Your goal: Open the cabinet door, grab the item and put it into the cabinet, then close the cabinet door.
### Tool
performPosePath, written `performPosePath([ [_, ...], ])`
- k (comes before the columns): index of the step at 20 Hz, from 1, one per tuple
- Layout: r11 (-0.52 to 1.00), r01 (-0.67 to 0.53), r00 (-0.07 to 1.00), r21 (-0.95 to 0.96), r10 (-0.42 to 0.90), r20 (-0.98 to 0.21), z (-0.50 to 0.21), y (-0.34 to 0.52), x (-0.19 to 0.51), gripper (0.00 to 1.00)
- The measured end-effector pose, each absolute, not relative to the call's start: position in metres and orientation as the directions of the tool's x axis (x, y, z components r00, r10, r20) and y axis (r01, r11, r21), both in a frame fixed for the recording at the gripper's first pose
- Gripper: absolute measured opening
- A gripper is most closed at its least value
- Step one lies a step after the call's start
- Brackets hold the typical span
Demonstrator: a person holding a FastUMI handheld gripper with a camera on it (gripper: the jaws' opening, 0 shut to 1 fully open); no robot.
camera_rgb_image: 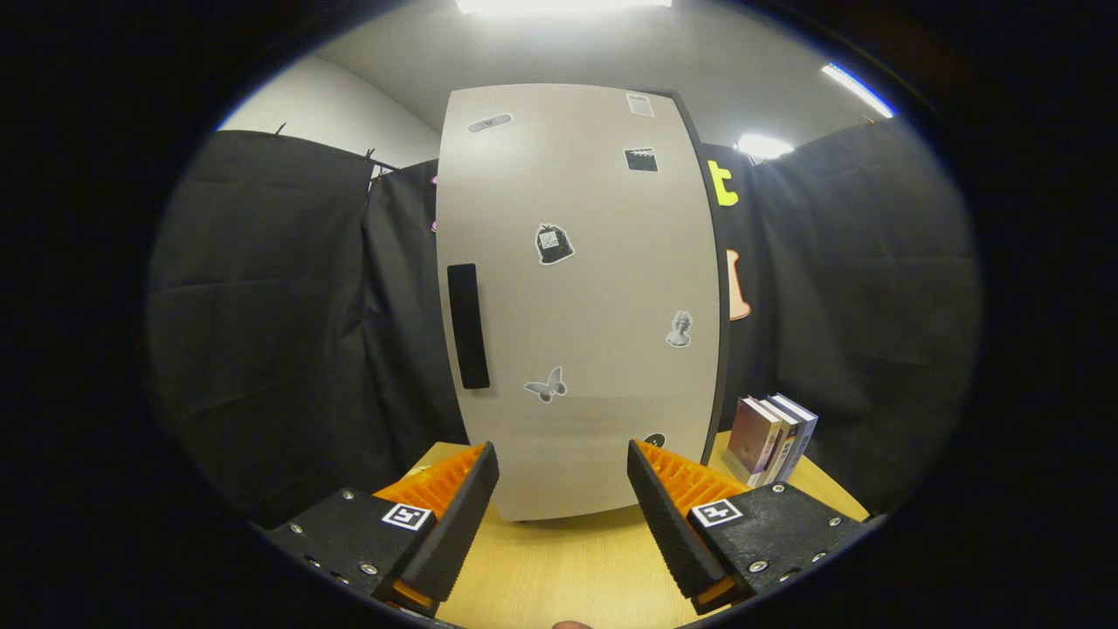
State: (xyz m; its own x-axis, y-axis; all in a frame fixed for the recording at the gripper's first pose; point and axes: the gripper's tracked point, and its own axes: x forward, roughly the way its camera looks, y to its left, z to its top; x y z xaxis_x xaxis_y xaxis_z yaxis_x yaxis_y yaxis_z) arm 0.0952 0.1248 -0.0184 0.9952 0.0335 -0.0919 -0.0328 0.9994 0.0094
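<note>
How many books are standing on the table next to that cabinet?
3 books, upright in a tight row on the table, just right of the closed cabinet, beyond the open gripper. More may hide behind them.

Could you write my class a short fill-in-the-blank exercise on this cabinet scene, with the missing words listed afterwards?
1. The cabinet door is ____.
2. The gripper has its fingers spread ____, with nothing between them.
3. The dark handle sits near the door's ____ edge.
4. The books stand on the wooden table, to the ____ of the cabinet.

Missing words: closed; open; left; right
</note>
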Motion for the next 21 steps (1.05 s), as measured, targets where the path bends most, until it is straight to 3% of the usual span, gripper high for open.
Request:
performPosePath([
  [21,1.000,-0.019,0.995,0.014,0.020,-0.100,-0.0186,0.1297,0.0990,0.93],
])
